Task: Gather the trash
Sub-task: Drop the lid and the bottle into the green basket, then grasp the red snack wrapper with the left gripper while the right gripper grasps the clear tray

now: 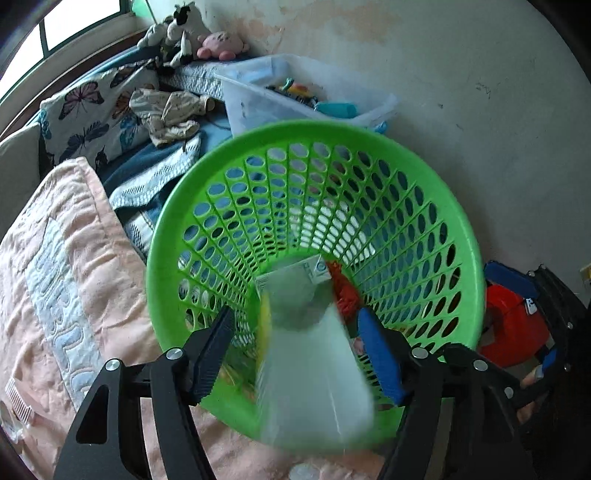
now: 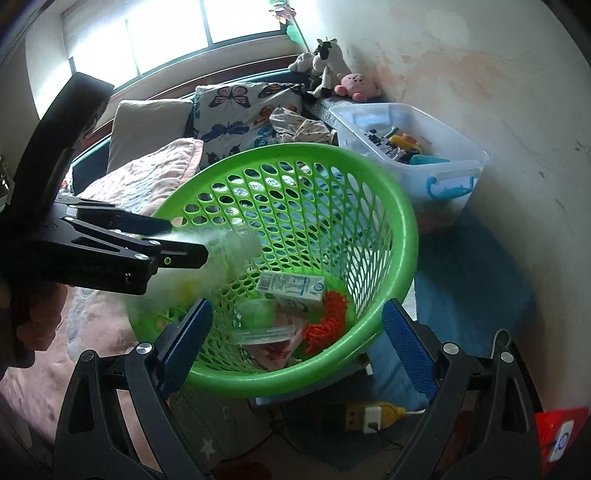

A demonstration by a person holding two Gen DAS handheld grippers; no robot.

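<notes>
A green perforated basket [image 1: 369, 155] [image 2: 402, 229] stands tilted beside the bed. Inside lie a white milk carton [image 2: 291, 290], an orange crinkled piece [image 2: 327, 319] and clear plastic wrappers [image 2: 264, 334]. My left gripper [image 1: 295, 354] is open over the basket's near rim; a blurred white bag or wrapper [image 1: 314, 373] sits loose between its spread fingers, falling toward the basket. From the right wrist view the left gripper [image 2: 192, 240] shows at the basket's left rim with the white blur [image 2: 229, 251] at its tips. My right gripper [image 2: 295, 339] is open and empty at the basket's near rim.
A pink quilt [image 1: 55, 277] covers the bed at left, with a butterfly pillow [image 1: 92, 110] and plush toys [image 1: 184, 33] behind. A clear toy bin [image 2: 424, 147] stands past the basket by the wall. A yellow plug [image 2: 369, 417] and red object [image 2: 561, 439] lie on the floor.
</notes>
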